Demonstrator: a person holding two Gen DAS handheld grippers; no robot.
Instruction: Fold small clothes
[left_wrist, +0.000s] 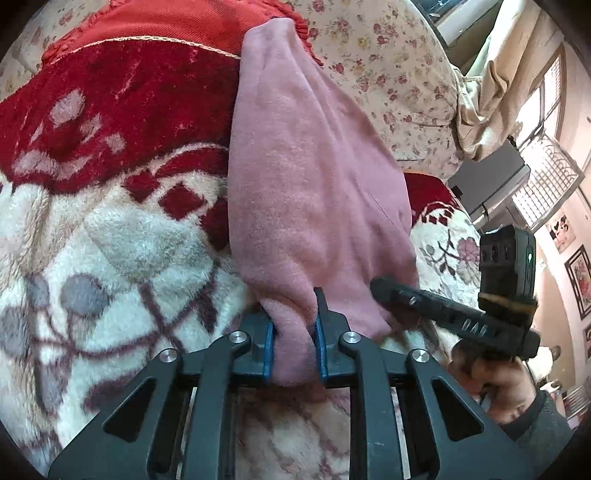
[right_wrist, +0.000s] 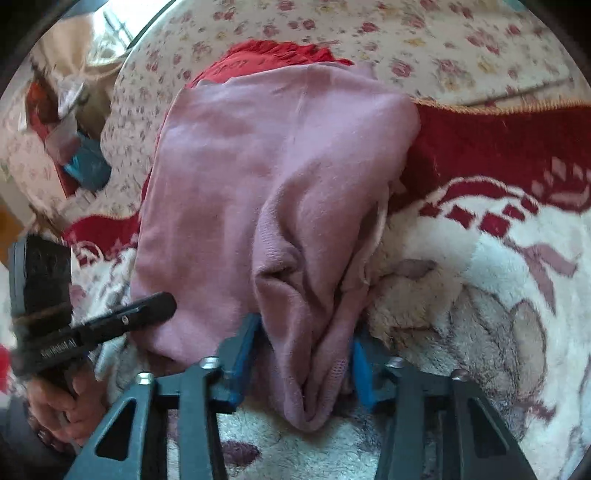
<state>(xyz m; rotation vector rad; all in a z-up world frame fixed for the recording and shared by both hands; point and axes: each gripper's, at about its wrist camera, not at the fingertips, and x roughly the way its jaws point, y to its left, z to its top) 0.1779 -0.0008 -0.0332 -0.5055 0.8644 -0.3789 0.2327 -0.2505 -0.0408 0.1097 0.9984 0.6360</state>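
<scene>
Pink garment (left_wrist: 314, 177), a soft fleece piece, draped lengthwise over a red-and-cream plush blanket (left_wrist: 110, 229), its near hem bunched toward both cameras. Left gripper (left_wrist: 294, 341): blue-padded fingers narrowed onto a gathered fold of the hem, fabric pinched between them. Right gripper (right_wrist: 301, 360): fingers set wider, with a thick bunch of the same garment's edge clamped between the pads. Each gripper appears at the edge of the other's view. Behind the blanket, a floral-print cushion (left_wrist: 399, 74).
</scene>
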